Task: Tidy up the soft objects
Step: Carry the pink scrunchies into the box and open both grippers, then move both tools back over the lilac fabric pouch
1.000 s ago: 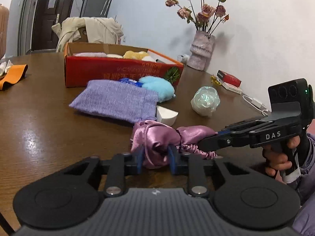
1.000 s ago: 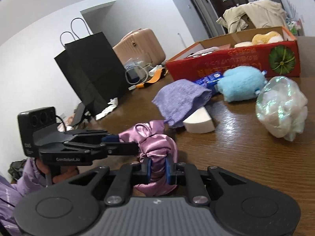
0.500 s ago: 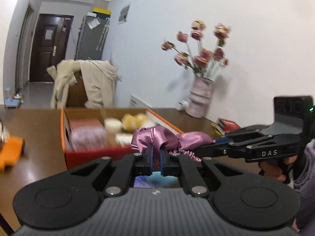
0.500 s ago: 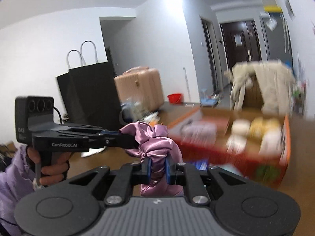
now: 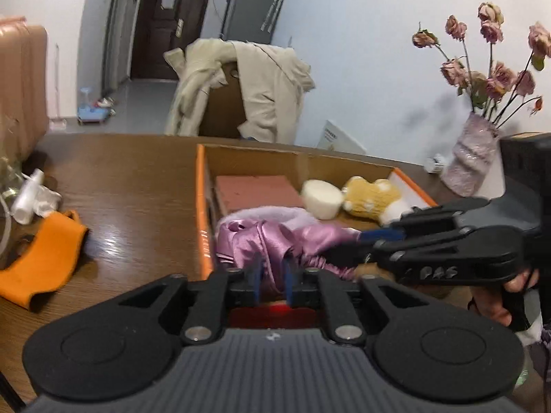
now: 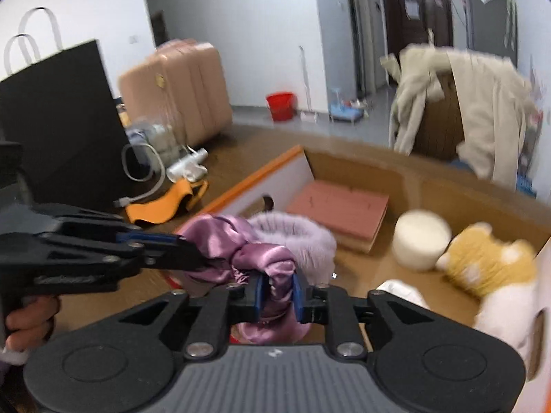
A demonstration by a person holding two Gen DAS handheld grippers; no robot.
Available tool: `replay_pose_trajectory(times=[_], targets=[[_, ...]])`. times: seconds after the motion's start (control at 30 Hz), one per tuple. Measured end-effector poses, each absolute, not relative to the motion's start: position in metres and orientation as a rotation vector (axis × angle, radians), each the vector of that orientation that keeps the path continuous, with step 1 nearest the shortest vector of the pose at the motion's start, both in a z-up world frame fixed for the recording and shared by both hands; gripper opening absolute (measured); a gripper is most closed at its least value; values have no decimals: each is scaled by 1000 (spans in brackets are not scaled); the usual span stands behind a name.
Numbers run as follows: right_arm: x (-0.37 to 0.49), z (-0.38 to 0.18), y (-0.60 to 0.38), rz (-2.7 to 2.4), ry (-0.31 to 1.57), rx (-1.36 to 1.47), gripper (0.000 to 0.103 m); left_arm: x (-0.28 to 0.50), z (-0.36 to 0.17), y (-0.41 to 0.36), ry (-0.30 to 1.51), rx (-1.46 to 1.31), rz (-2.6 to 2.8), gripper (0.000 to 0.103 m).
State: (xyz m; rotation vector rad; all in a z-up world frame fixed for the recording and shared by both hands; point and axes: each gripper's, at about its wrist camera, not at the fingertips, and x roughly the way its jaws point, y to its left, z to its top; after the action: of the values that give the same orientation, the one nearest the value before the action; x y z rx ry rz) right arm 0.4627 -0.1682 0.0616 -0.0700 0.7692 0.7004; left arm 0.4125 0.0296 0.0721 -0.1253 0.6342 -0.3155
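Note:
A shiny purple satin cloth [image 5: 248, 241] [image 6: 213, 237] hangs just above the near end of the orange-rimmed cardboard box [image 5: 201, 189] [image 6: 261, 175], stretched between both grippers. My left gripper [image 5: 272, 277] has a fold of it between its blue pads, and its jaws are opening. My right gripper [image 6: 278, 294] has the other bunch filling its gap, and its jaws are opening too. Each gripper shows in the other's view, the right gripper [image 5: 361, 237] on the right, the left gripper [image 6: 203, 261] on the left. In the box lie a fluffy lilac piece [image 6: 296, 237], a pink-brown pad [image 5: 255, 191], a white round sponge [image 5: 322, 199] and a yellow plush [image 5: 372, 199].
An orange cloth [image 5: 44, 254] lies on the brown table left of the box. A vase of dried roses [image 5: 471, 168] stands at the right by the wall. A black paper bag [image 6: 58, 130], a pink suitcase [image 6: 179, 93] and a coat-draped chair [image 5: 248, 93] stand around the table.
Both grippers lifted the satin cloth off the table and carried it together over the box. The gap between each pair of pads has widened a little.

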Motion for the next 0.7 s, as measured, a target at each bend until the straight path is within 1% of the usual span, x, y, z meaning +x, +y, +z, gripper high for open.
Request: replay_pose_trajectory(times=[0.03, 0.07, 0.13, 0.2, 0.27, 0.33, 0.4, 0.47, 0.53, 0.63, 0.7], targets=[[464, 57, -166, 700, 793, -76, 25, 411, 76, 33, 619, -134, -326, 42], [463, 55, -164, 700, 801, -84, 27, 408, 80, 35, 600, -145, -337, 53], [459, 57, -164, 712, 797, -80, 36, 401, 88, 38, 567, -149, -344, 61], [451, 69, -171, 703, 768, -70, 43, 394, 97, 39, 536, -135, -340, 64], [441, 85, -182, 685, 725, -59, 44, 387, 106, 39, 511, -121, -339, 69], [428, 105, -196, 664, 681, -50, 47, 376, 114, 39, 488, -111, -341, 71], [409, 123, -210, 631, 638, -48, 51, 360, 122, 41, 449, -110, -343, 77], [388, 141, -224, 605, 597, -58, 56, 337, 129, 46, 401, -117, -345, 86], [361, 157, -239, 575, 557, -73, 61, 319, 134, 50, 382, -106, -340, 86], [318, 170, -259, 527, 498, -101, 64, 286, 136, 55, 378, -55, -301, 87], [286, 174, -272, 496, 459, -109, 66, 259, 135, 57, 357, -11, -270, 91]])
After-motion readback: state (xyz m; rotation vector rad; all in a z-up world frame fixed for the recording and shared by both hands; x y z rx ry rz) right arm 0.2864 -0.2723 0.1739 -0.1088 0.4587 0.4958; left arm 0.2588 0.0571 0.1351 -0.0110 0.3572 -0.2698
